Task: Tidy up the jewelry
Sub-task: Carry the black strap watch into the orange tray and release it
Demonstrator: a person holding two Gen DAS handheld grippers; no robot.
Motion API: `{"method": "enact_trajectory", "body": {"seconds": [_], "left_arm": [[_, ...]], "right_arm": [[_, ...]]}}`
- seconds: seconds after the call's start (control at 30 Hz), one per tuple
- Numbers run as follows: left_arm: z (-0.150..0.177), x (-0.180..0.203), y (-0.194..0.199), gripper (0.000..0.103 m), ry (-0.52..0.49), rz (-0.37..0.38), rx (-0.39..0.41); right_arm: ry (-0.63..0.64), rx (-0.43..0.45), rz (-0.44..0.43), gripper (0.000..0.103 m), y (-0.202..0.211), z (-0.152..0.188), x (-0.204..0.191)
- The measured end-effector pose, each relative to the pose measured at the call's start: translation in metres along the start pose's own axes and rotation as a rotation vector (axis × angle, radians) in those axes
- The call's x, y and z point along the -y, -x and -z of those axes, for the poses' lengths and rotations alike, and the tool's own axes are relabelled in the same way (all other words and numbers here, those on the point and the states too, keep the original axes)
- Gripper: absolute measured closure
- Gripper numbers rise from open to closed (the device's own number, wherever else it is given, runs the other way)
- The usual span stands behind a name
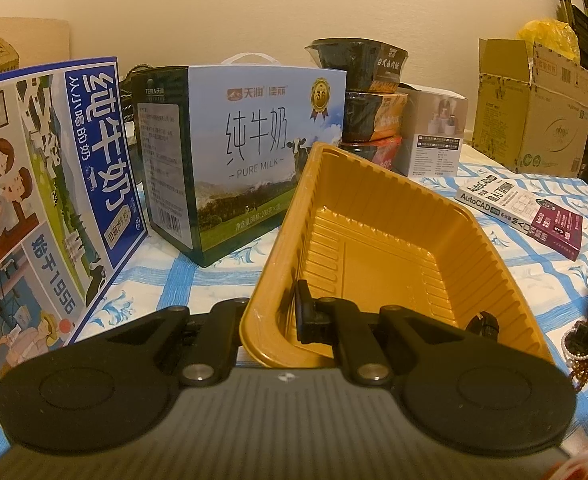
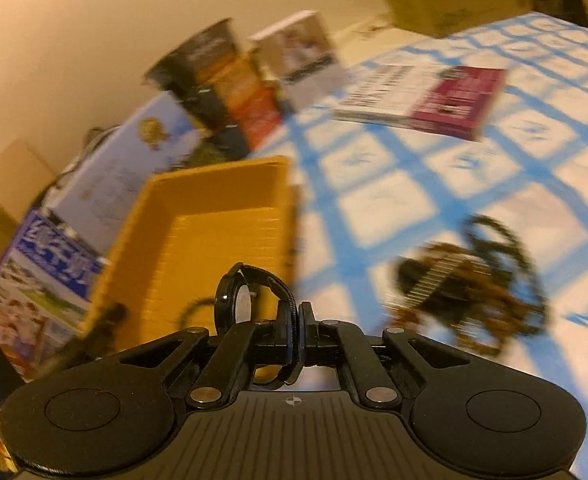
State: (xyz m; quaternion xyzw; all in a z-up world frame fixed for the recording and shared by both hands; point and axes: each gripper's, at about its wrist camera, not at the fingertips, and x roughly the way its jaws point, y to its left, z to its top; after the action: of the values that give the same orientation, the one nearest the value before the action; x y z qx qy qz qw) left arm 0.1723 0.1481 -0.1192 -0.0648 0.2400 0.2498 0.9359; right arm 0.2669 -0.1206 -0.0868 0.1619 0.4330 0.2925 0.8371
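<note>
My left gripper (image 1: 269,320) is shut on the near wall of a yellow plastic tray (image 1: 378,216), one finger inside it and one outside. The tray stands on the blue-checked cloth, and a small dark piece (image 1: 482,322) lies in its near right corner. In the blurred right wrist view, my right gripper (image 2: 296,334) is shut on the strap of a black wristwatch (image 2: 235,300), held above the cloth by the tray's (image 2: 217,224) near end. A tangled pile of beads and chains (image 2: 470,300) lies on the cloth to the right, and it also shows in the left wrist view as a jewelry pile (image 1: 586,354).
Two milk cartons (image 1: 245,152) (image 1: 49,192) stand left of and behind the tray. Stacked noodle bowls (image 1: 368,92), a small white box (image 1: 434,132) and a cardboard box (image 1: 534,108) line the back. An AutoCAD book (image 1: 522,212) lies at the right.
</note>
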Motion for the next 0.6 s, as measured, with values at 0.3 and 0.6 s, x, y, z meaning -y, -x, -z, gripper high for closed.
{"method": "enact_trajectory", "body": {"seconds": [0.3,0.6], "left_arm": [[0.000,0.001,0.000,0.094,0.002,0.001,-0.002],[0.001,-0.002,-0.002,0.094,0.011,0.001,-0.017]], "right_arm": [[-0.028,-0.075,-0.092,0.100,-0.073,0.009,-0.055],[-0.017,-0.079,-0.102,0.097,-0.098,0.009,-0.063]]}}
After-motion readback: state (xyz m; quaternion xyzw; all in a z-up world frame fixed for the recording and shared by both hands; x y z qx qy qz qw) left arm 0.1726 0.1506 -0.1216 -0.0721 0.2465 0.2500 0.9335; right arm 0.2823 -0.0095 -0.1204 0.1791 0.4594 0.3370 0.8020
